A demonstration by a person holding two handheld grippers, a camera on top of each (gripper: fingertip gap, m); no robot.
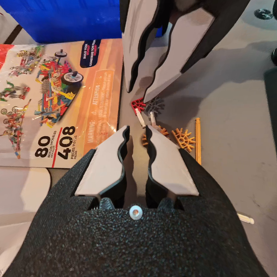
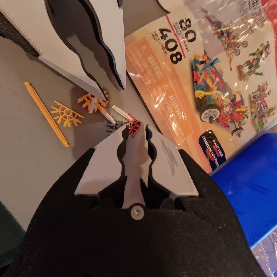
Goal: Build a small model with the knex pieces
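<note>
Left gripper (image 1: pixel 137 127): jaws slightly apart, empty, over orange connector (image 1: pixel 164 131); right gripper (image 2: pixel 135 126): jaws slightly apart, empty, tip touching red connector (image 2: pixel 134 125) beside grey connector (image 2: pixel 113 127); yellow rod (image 2: pixel 45 113) on tabletop (image 2: pixel 22 149); booklet (image 2: pixel 202 67) beside.

Each camera rides just behind its own hand-held gripper, looking forward and steeply down along the two fingers, close above the grey surface (image 1: pixel 224 119). The left hand-held gripper (image 1: pixel 137 127) and the right hand-held gripper (image 2: pixel 135 126) face one another, so each view catches the other's fingers coming in from the top. Both share the same small patch: the red connector (image 1: pixel 137 104), the yellow rod (image 2: pixel 45 112) and the printed toy bag (image 2: pixel 209 67), seen from opposite sides.
</note>
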